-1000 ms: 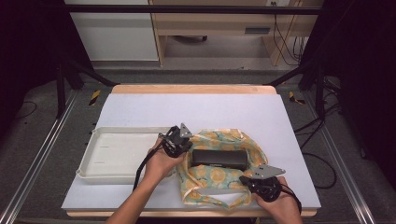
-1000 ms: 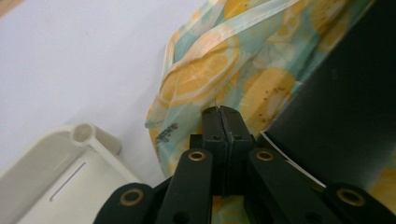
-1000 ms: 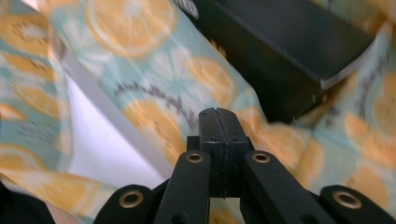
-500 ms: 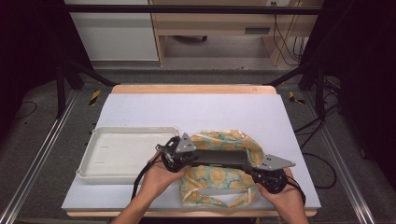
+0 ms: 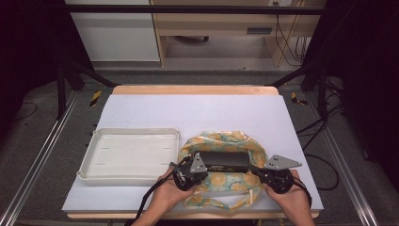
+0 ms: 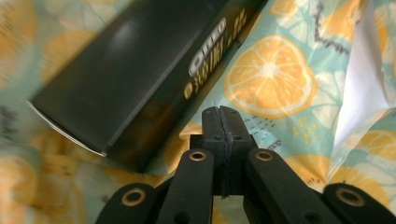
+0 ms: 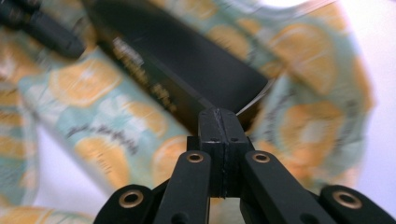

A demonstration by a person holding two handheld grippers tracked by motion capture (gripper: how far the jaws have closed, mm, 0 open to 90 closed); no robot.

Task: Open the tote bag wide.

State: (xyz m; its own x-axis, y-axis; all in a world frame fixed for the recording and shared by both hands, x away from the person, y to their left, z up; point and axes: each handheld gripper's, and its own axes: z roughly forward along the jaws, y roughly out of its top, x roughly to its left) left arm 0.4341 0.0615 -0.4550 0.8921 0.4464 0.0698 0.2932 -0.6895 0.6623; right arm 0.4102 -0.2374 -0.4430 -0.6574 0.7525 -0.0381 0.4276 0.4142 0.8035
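- On the near half of the desk (image 5: 141,113), a black box (image 5: 225,161) lay flat in the middle of an orange-print cloth (image 5: 235,183), with the cloth's edges bunched up in a loose ring around it.
- Wrapping looked barely begun: the box was centred on the cloth, but its top was bare and no corner was folded over or tied.
- Left tool (image 5: 190,173) sat just beside the box's left end, its jaws pressed together with nothing visibly between them; in the left gripper view the tips (image 6: 223,122) hung over the printed cloth (image 6: 271,77), close to the box's (image 6: 130,70) long edge.
- Right tool (image 5: 274,177) sat by the box's right end, jaws likewise closed on nothing I could make out; in the right gripper view its tips (image 7: 218,123) pointed at the box's (image 7: 196,60) near corner.
- Left to do, as I judged: pinch the cloth edges, fold them over the box and fasten them.
- Box was long, matte black, with pale lettering on one side; the cloth (image 7: 107,116) was teal with orange slices.
- White tray (image 5: 129,155) stood empty to the left, apart from the cloth.
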